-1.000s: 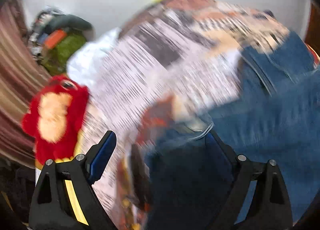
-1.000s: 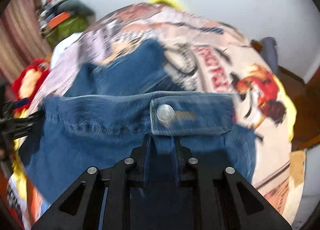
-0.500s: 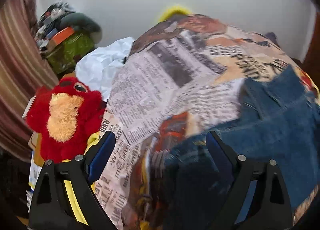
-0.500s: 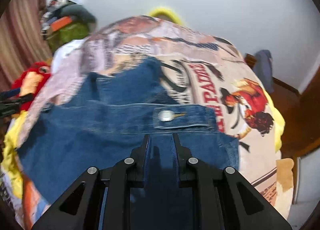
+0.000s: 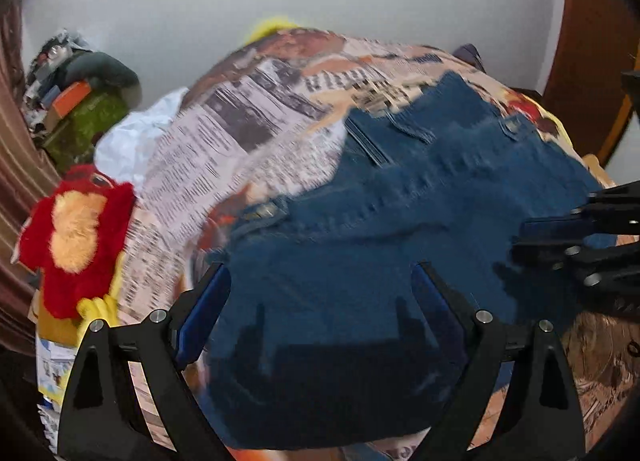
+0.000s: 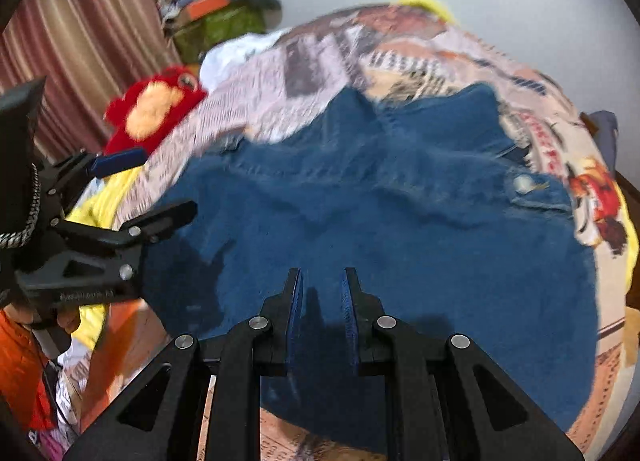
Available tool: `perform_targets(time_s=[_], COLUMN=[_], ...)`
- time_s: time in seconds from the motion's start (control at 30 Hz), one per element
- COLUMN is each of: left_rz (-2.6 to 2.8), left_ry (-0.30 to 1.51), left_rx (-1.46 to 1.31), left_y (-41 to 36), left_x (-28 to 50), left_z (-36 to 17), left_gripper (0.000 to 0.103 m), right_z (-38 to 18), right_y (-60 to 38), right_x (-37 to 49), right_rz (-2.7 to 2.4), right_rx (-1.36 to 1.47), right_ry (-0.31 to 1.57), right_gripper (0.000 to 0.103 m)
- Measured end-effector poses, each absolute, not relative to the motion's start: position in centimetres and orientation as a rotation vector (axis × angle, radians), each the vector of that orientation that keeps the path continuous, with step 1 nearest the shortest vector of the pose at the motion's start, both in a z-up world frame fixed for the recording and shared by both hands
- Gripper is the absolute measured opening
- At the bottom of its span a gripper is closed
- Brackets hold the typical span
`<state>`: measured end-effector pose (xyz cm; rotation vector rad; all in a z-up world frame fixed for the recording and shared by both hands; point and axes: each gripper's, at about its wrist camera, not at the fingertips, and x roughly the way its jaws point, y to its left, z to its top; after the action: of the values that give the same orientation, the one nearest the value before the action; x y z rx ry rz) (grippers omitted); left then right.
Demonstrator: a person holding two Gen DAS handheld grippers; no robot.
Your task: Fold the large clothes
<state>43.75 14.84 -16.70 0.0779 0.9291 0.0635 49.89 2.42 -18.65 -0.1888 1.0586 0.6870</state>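
A red plush toy point(image 5: 76, 237) sits at the bed's left edge. The left gripper point(image 5: 320, 293) hangs wide open over the blue jeans point(image 5: 420, 229), spread flat on the newspaper-print bedspread point(image 5: 224, 145) (frames blurred). The right gripper point(image 6: 322, 293) is slightly parted, holding nothing.

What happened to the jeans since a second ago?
The right hand-held gripper let go of the jeans and now stands slightly open; they lie flat on the bedspread. The left hand-held gripper stayed open. The red plush toy stayed put.
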Motion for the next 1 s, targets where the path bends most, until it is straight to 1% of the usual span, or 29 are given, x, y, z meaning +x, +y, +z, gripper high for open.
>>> perform_targets(time_s=[0.1, 0.27, 0.43, 0.47, 0.5, 0.53, 0.57, 0.6, 0.77, 0.87, 1.0], left_rz=[0.055, 0.101, 0.132, 0.142, 0.155, 0.175, 0.183, 0.187, 0.216, 0.267, 0.283], left_ry=[0.984, 1.062, 1.056, 1.053, 1.049, 1.046, 1.045, 1.045, 1.048, 1.043, 1.042], left_rx=[0.055, 0.042, -0.049, -0.043, -0.036, -0.025, -0.021, -0.023, -0.078, -0.08, -0.159], left_y=[14.7, 15.7, 17.7, 17.8, 18.0, 18.2, 18.4, 18.5, 20.0, 21.1, 22.8], left_x=[44.0, 44.1, 42.7, 42.4, 42.1, 41.7, 41.4, 41.0, 39.5, 38.8, 38.0], left_z=[-18.9, -22.5, -23.4, -23.4, -23.4, -23.4, -23.5, -23.5, -23.6, -23.4, -23.1], left_gripper=[0.092, 0.093, 0.094, 0.095, 0.098, 0.1, 0.101, 0.101, 0.101, 0.101, 0.101], right_z=[-20.7, -21.2, -21.3, -21.4, -21.5, -21.6, -21.7, -21.9, -22.8, -22.7, -22.1], right_y=[3.2, 3.7, 3.0, 2.8, 2.4, 1.8, 1.2, 0.5, -3.9, -6.5, -9.1], right_x=[50.0, 49.1, 48.0, 48.0, 48.0, 48.2, 48.4, 48.7, 50.5, 50.6, 50.7], right_rz=[0.658, 0.691, 0.657, 0.64, 0.628, 0.606, 0.559, 0.512, 0.478, 0.458, 0.417], right_rx=[-0.26, -0.394, -0.473, -0.482, -0.479, -0.471, -0.474, -0.477, -0.359, -0.31, -0.268], right_ry=[1.077, 0.993, 0.945, 0.941, 0.94, 0.934, 0.927, 0.917, 0.999, 1.001, 1.001], right_gripper=[0.015, 0.015, 0.016, 0.019, 0.034, 0.062, 0.079, 0.093, 0.093, 0.093, 0.093])
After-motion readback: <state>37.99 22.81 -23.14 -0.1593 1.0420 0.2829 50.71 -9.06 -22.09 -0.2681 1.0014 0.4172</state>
